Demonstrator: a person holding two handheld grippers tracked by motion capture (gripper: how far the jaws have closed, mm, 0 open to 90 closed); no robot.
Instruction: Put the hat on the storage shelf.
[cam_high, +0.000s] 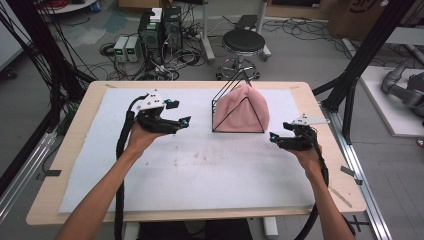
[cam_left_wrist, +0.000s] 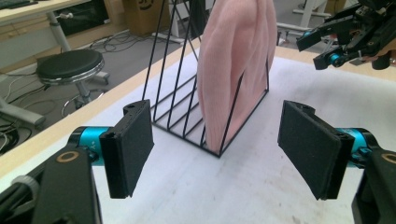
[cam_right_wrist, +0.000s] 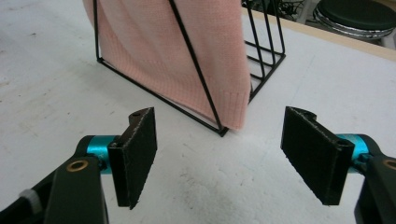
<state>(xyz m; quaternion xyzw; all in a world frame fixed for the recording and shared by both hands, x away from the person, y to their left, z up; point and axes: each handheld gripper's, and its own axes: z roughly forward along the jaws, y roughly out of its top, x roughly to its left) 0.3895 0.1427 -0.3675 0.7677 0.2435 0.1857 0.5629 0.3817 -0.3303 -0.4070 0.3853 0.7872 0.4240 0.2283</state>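
We note both tongs, left tongs (cam_high: 180, 113) and right tongs (cam_high: 278, 137), spread, flanking the pink knit (cam_high: 243, 107) on the wire rack (cam_high: 220, 102); its ribbed base (cam_left_wrist: 187, 112) shows in the left gripper view.

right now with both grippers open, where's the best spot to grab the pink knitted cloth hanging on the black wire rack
Probably the lower corner of the pink knitted cloth, where it hangs just past the black wire rack frame near the white table cover. That edge is free of the wires. The right gripper, jaws wide open, already faces it, so come from that side, low and level.

L tool (cam_high: 183, 113) & R tool (cam_high: 278, 137) flank pink cloth (cam_high: 243, 108) on rack (cam_high: 218, 111).
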